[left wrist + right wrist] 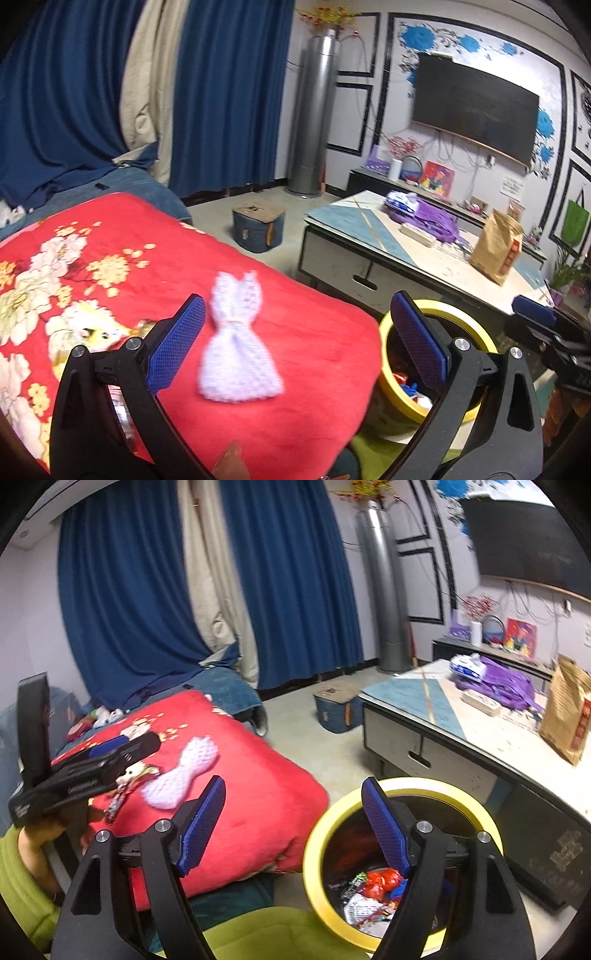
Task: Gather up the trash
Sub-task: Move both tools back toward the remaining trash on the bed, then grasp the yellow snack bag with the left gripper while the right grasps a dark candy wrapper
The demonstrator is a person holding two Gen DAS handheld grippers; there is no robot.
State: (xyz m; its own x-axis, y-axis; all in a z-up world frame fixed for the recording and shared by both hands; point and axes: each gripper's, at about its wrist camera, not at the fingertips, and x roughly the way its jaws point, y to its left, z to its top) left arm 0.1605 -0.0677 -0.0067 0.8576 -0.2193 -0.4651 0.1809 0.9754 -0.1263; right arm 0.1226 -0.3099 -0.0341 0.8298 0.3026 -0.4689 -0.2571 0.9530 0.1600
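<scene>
A yellow-rimmed trash bin point(369, 928) stands on the floor beside the red flowered blanket point(303, 369); several wrappers point(373, 893) lie inside it. My left gripper point(295, 343) is open and empty above the blanket's edge, with a pale knitted dress-shaped cloth point(240, 343) between its fingers' line of sight. A candy wrapper point(118, 801) lies on the blanket by the left gripper point(122, 747). My right gripper point(295, 823) is open and empty, just above the bin's rim. The bin point(391, 384) and the right gripper point(535, 314) also show in the left wrist view.
A low coffee table point(354, 225) stands to the right with a purple bag point(432, 218) and a brown paper bag point(495, 243). A blue stool point(258, 229) sits on the floor. Blue curtains point(229, 92) and a TV point(476, 107) line the walls.
</scene>
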